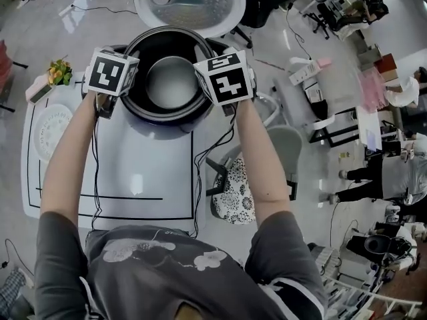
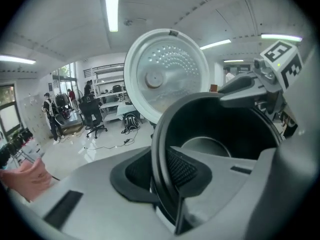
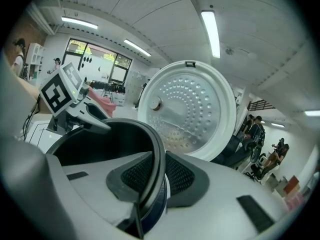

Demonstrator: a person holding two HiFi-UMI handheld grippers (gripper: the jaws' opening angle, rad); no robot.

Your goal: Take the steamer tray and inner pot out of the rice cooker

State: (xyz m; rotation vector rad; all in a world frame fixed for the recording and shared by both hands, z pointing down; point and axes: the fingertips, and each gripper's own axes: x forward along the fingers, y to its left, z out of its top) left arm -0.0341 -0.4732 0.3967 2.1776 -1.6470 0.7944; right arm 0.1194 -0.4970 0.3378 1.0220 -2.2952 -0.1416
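- Currently you've got both tools on the inner pot (image 1: 170,85), one on each side of its rim.
- Left tool (image 2: 162,171): pads pinched on the dark rim. The rim runs edge-on between the two mesh pads, outer pad on the outside wall and inner pad inside the pot.
- Right tool (image 3: 152,176): same grip on the opposite side of the rim, pads pressed on it from in and out.
- In the head view your arms reach fwd over the surface (image 1: 147,179), and the marker cubes sit left and right of the pot's mouth.
- The pot is within the rice cooker (image 1: 167,127) at the far edge of the surface. Black inside w/ a shiny grey bottom. Can't tell whether it's seated or raised a bit.
- Lid (image 1: 190,2) is swung fully open behind the pot, its dimpled metal inner face toward you.
- White round perforated tray (image 1: 53,129), prob. the steamer tray, lies flat on the surface well left of the cooker, apart from both tools.
- Small bunch of yellow flowers (image 1: 59,72) is near the surface's far-left corner, just beyond the tray.
- Chair w/ patterned cushion (image 1: 233,192) stands just right of the surface, by your right arm.
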